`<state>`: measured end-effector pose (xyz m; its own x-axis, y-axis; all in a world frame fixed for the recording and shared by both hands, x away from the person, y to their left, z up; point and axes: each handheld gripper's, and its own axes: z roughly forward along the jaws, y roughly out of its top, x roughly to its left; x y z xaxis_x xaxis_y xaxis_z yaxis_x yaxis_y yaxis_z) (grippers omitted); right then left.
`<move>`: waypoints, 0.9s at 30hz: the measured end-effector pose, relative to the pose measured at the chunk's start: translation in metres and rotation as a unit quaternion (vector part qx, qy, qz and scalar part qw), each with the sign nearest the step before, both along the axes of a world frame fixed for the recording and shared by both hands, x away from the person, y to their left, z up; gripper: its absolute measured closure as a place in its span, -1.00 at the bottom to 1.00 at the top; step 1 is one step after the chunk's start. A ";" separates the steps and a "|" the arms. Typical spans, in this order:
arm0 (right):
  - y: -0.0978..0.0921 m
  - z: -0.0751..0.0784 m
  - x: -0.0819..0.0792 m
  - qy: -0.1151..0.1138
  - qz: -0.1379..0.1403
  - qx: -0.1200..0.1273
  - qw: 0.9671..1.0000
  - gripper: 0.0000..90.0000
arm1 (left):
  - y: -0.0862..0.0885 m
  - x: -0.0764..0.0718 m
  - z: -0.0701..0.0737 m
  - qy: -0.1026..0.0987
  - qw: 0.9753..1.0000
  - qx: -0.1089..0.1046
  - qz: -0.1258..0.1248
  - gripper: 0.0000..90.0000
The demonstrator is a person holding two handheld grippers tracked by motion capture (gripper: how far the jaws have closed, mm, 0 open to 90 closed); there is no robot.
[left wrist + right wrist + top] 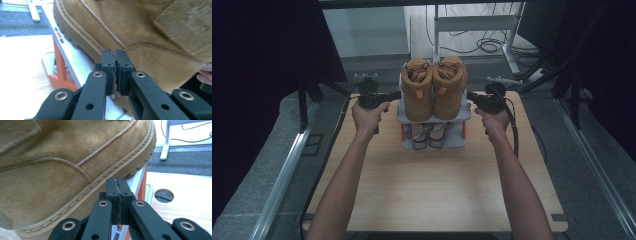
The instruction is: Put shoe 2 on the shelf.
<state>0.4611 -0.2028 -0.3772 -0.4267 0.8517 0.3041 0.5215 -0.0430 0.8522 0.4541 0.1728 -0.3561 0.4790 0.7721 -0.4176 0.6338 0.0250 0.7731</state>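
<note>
Two tan suede boots, the left boot (pixel 417 90) and the right boot (pixel 449 87), stand side by side on the top shelf of a small grey shoe rack (pixel 464 116) with orange posts. My left gripper (pixel 395 94) points in at the rack's left side, level with the left boot's sole. Its jaws are shut with nothing between them (pixel 114 55), just short of the left boot (pixel 140 27). My right gripper (pixel 470 95) mirrors it on the right side, jaws shut and empty (pixel 117 182), close under the right boot's sole (pixel 75 202).
A second pair of shoes (pixel 430 135) lies on the rack's lower shelf. An orange post (pixel 59 62) stands beside the left jaws. The wooden table (pixel 437 190) stretches toward me, with a round hole (pixel 164 195) near the rack. Desk legs and cables (pixel 489 45) lie beyond.
</note>
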 end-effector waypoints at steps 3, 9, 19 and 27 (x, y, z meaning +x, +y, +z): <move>0.001 -0.001 0.005 0.000 -0.002 0.002 1.000 0.99 | 0.000 0.005 -0.002 0.005 1.000 0.000 0.005 0.93; 0.013 -0.002 0.023 -0.002 -0.012 -0.001 1.000 0.99 | -0.008 0.013 -0.009 0.019 1.000 -0.006 0.003 0.99; 0.017 0.000 0.030 -0.004 -0.002 -0.015 1.000 1.00 | -0.010 0.015 -0.004 0.025 1.000 0.017 -0.007 1.00; 0.023 -0.001 0.034 -0.005 -0.009 -0.028 1.000 0.99 | -0.009 0.014 -0.005 0.020 1.000 0.017 -0.010 1.00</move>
<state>0.4951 -0.1799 -0.3783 -0.4147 0.8745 0.2517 0.5123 -0.0042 0.8588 0.4682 0.1634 -0.3616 0.4781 0.7767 -0.4101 0.6641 -0.0141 0.7475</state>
